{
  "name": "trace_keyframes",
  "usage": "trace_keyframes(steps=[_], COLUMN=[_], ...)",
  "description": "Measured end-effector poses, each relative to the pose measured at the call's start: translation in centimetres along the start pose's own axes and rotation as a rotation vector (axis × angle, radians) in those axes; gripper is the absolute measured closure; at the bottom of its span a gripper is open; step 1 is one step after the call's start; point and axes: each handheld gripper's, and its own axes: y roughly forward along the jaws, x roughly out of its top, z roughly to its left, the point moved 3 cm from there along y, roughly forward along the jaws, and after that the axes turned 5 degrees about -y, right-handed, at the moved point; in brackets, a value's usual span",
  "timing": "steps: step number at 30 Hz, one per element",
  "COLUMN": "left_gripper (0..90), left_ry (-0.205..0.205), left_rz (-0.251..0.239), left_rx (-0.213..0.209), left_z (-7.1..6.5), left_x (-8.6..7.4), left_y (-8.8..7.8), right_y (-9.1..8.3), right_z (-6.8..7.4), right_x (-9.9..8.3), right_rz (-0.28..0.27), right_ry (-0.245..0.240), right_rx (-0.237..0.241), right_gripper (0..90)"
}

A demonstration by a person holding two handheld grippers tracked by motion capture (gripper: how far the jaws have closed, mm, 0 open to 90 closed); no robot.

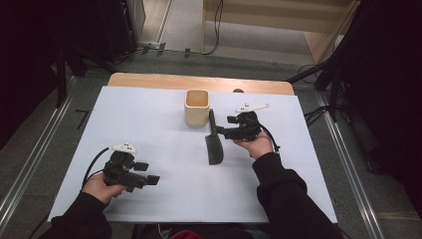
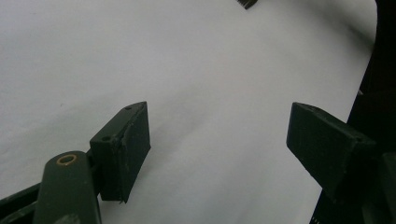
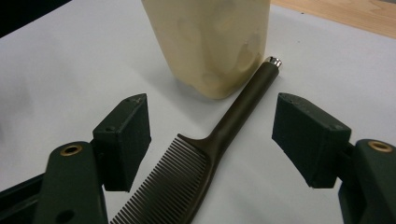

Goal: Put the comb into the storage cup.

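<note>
A dark comb (image 1: 214, 144) lies on the white table cover (image 1: 149, 114), its thin handle pointing away toward a cream square cup (image 1: 196, 106). My right gripper (image 1: 219, 130) reaches in from the right at the comb's handle. In the right gripper view the comb (image 3: 205, 158) runs between the two black jaws of my right gripper (image 3: 212, 109), which stand wide apart on either side without touching it. The cup (image 3: 210, 42) stands just beyond, beside the handle's metal tip. My left gripper (image 1: 149, 174) rests open at the front left, and its jaws (image 2: 219, 116) have nothing between them.
A strip of bare wooden tabletop (image 1: 199, 82) shows behind the white cover. Dark stands and cables (image 1: 318, 74) sit on the floor around the table. One end of the comb (image 2: 246, 3) peeks in at the top of the left gripper view.
</note>
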Motion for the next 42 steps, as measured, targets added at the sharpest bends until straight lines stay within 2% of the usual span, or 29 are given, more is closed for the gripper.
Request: trace_keyframes(steps=[18, 25, 27, 30, 35, 36, 42], left_gripper=[22.1, 22.1, 22.1, 22.1, 22.1, 22.1, 22.1], left_ry=[0.003, 0.003, 0.002, 0.002, 0.003, 0.003, 0.005], left_rz=[0.003, 0.002, 0.001, 0.001, 0.002, 0.002, 0.004], left_rx=[-0.002, -0.004, -0.004, -0.004, -0.004, -0.005, -0.004], left_z=[0.0, 0.0, 0.0, 0.0, 0.0, 0.0, 0.0], left_x=[0.0, 0.0, 0.0, 0.0, 0.0, 0.0, 0.0], left_y=[0.0, 0.0, 0.0, 0.0, 0.0, 0.0, 0.0], right_y=[2.0, 2.7, 2.9, 3.1, 3.6, 3.7, 4.7], right_z=[-0.7, -0.6, -0.6, -0.6, -0.3, -0.2, -0.1], right_x=[1.6, 1.3, 1.3, 1.2, 0.8, 0.8, 0.4], right_rz=[0.01, 0.017, 0.022, 0.03, 0.081, 0.083, 0.08], right_ry=[-0.002, -0.01, -0.015, -0.011, -0.024, -0.027, -0.032], right_rx=[-0.001, 0.006, 0.011, 0.012, -0.044, -0.047, -0.017], right_gripper=[30.7, 35.9, 39.8, 53.8, 85.2, 87.6, 87.7])
